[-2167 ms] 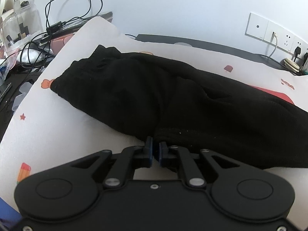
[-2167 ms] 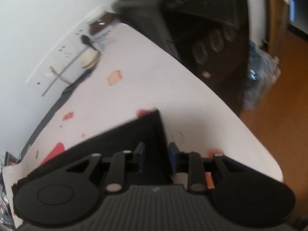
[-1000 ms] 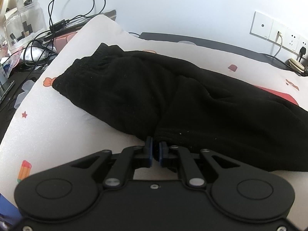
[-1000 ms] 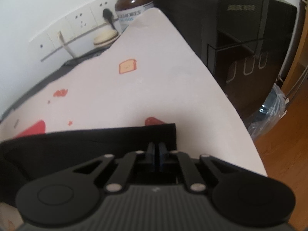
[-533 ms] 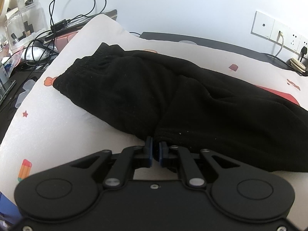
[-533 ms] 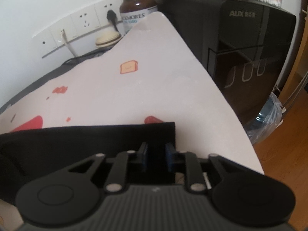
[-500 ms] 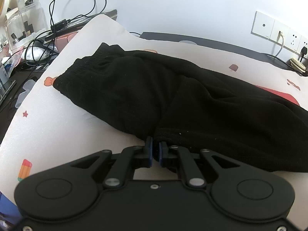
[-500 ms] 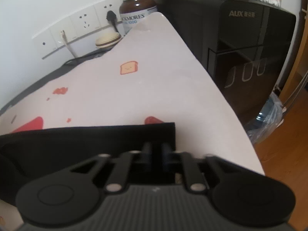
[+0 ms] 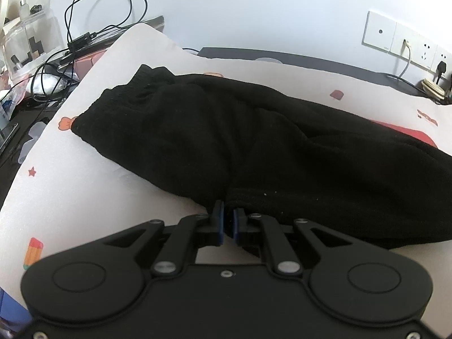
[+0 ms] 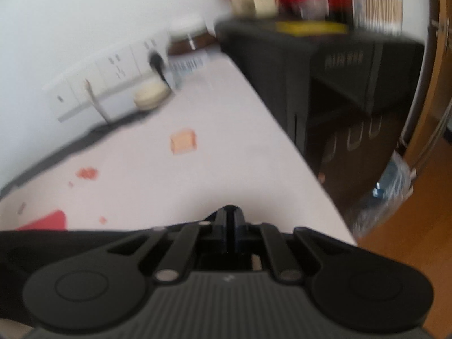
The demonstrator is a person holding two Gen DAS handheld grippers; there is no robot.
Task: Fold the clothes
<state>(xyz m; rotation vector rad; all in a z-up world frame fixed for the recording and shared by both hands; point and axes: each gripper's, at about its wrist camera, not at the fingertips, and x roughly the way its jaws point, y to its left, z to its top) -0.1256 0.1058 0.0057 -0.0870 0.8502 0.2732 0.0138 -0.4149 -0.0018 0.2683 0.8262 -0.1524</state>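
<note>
We have the black trousers (image 9: 254,141) lying lengthwise across the printed cloth (image 9: 99,192) that covers the tabletop, waistband end toward the cable clutter (image 9: 84,28), leg ends running off toward the wall sockets (image 9: 406,45). Left gripper (image 9: 228,221) sits at the near edge of the trousers, fingers narrow and pinched on a ribbed hem there. Right gripper (image 10: 230,226) has its fingers pressed together too; black fabric reaches in under them from the trousers' side, so we read it as a pinch on the far leg end, though this view is blurred and the contact itself is hidden. Step in hand, as we judge it: carry the leg end over toward the waistband for a lengthwise fold. To do it well, keep both pinches tight, lift the right side just clear of the cloth, keep the two held edges level so the layers land square, and hold the left as the anchor. Risk: thick knit slips out or the cloth drags along.
</note>
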